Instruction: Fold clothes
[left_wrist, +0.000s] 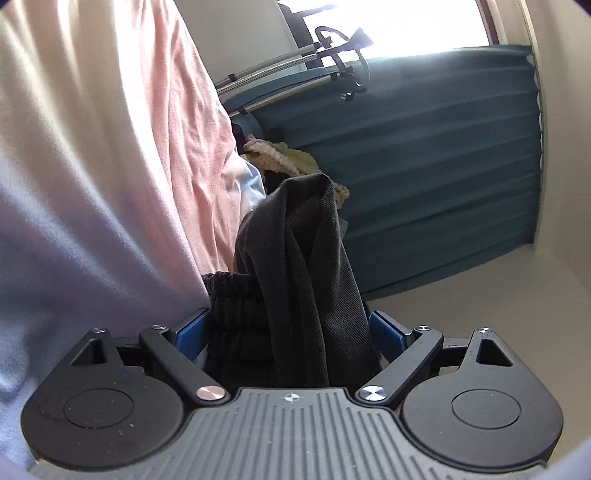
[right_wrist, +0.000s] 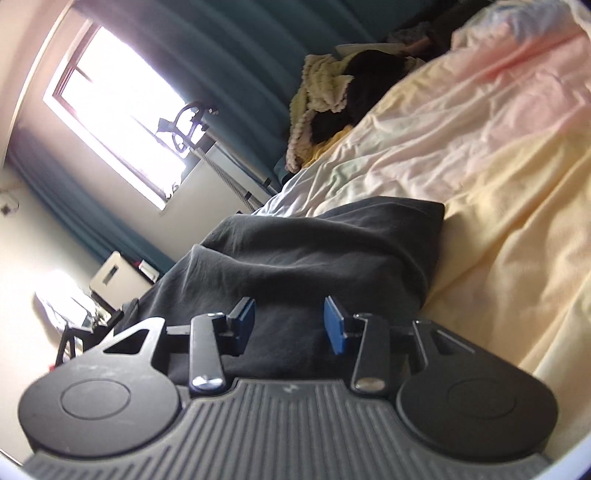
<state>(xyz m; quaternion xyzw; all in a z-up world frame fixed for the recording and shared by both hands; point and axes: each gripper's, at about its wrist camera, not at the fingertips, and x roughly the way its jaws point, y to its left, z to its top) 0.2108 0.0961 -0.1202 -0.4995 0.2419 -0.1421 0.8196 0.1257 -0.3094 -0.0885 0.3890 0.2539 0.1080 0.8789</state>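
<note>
dark garment bunched between both grippers on a pastel bed

the left gripper (left_wrist: 290, 332) stands wide, jaws released, with the dark garment (left_wrist: 295, 266) rising straight up between its blue pads, though whether cloth touches them is hard to tell. the right gripper (right_wrist: 290, 325) is partly open and grips nothing; the garment lies just past its tips, long axis running across the view (so the left hand seems nearer to a hold). underneath is a rumpled pink and yellow bedsheet (right_wrist: 498, 184), with teal curtains (left_wrist: 443, 166) and a bright window (right_wrist: 122, 122) beyond.
</note>
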